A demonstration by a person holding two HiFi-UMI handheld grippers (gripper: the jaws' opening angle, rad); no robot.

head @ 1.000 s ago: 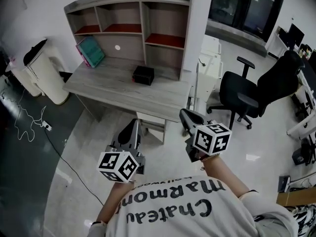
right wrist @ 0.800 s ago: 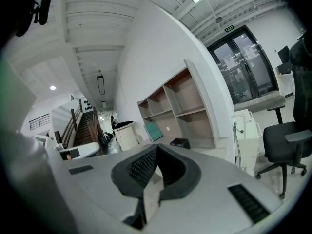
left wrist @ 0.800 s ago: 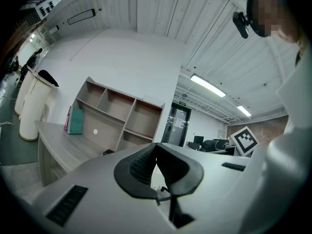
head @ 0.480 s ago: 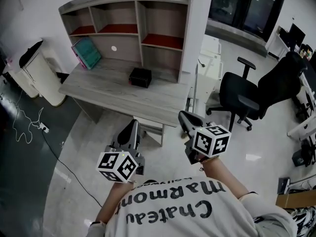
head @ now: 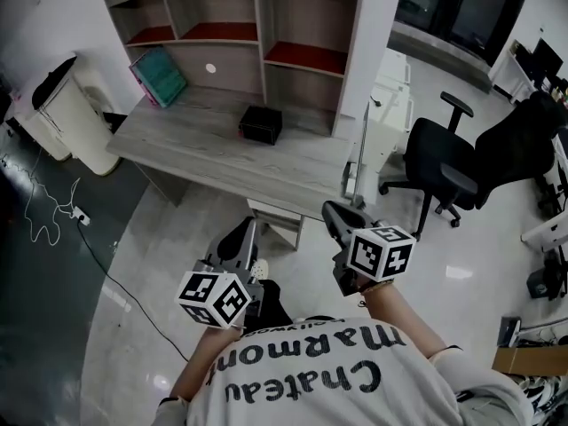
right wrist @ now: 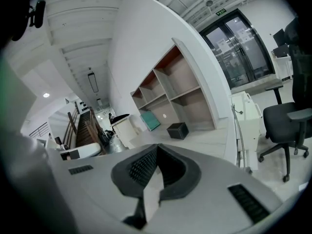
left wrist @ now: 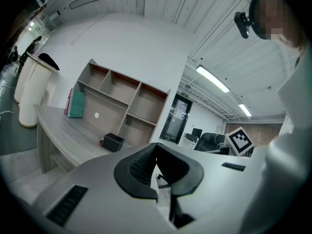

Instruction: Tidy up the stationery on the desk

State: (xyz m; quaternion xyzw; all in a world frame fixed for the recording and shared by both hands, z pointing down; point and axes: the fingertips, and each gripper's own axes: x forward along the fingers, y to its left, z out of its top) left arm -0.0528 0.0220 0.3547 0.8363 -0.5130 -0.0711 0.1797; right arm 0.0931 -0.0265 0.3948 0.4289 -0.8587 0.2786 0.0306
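Left gripper: jaws together, nothing between them. Beyond: grey wooden desk, open shelf unit along its back. On desk: teal book, standing against the shelf unit; black box, well apart from it. White bin beside desk's left end. Marker cube at right.
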